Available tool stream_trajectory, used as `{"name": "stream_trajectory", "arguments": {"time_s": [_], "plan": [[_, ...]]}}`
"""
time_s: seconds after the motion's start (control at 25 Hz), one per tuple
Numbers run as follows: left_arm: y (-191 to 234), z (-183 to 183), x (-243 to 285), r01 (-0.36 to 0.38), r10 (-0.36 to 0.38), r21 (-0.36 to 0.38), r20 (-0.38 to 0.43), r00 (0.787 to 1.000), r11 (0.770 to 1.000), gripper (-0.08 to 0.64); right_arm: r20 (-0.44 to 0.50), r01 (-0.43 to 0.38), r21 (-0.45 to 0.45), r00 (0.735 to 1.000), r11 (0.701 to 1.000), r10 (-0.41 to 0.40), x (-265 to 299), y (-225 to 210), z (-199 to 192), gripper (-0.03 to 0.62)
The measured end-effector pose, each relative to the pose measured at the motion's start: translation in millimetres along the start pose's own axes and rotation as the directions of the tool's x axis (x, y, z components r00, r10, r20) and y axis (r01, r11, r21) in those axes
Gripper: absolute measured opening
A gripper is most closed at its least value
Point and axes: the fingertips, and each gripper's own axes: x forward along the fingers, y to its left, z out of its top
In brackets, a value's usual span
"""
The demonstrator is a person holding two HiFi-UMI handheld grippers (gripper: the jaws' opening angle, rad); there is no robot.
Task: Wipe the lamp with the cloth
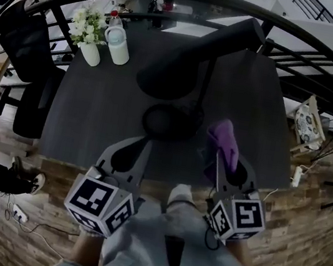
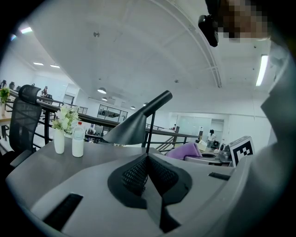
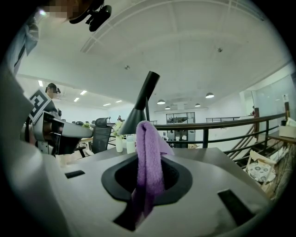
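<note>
your right gripper (image 1: 220, 162) is clamped on the cloth (image 1: 225, 139), just right of the lamp (image 1: 195, 55) base; your left gripper (image 1: 146, 143) is closed, empty

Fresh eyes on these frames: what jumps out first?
The purple cloth, pinched in the right gripper's jaws over the table's near right edge. Next the black lamp with its cone shade mid-table, base ring just ahead of the shut, empty left gripper. A white vase of flowers and a bottle stand at the far left corner.
</note>
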Motion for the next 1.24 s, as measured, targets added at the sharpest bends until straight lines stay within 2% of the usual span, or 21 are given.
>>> {"name": "stream_trajectory", "arguments": {"time_s": [0.32, 0.68, 1.24], "plan": [[2.3, 0.9, -1.2, -0.005, 0.005, -0.005, 0.032, 0.999, 1.000, 0.014, 0.003, -0.011, -0.013, 1.000, 1.000, 0.011, 1.8, 2.8, 0.2, 0.055], [0.0, -2.9, -1.0, -0.008, 0.008, -0.004, 0.000, 1.000, 1.000, 0.014, 0.002, -0.007, -0.006, 1.000, 1.000, 0.007, 2.2, -0.3, 0.9, 0.055], [4.8, -5.7, -3.2, -0.011, 0.011, -0.004, -0.007, 1.000, 1.000, 0.014, -0.016, -0.006, -0.010, 1.000, 1.000, 0.006, 6.0, 1.8, -5.0, 0.055]]}}
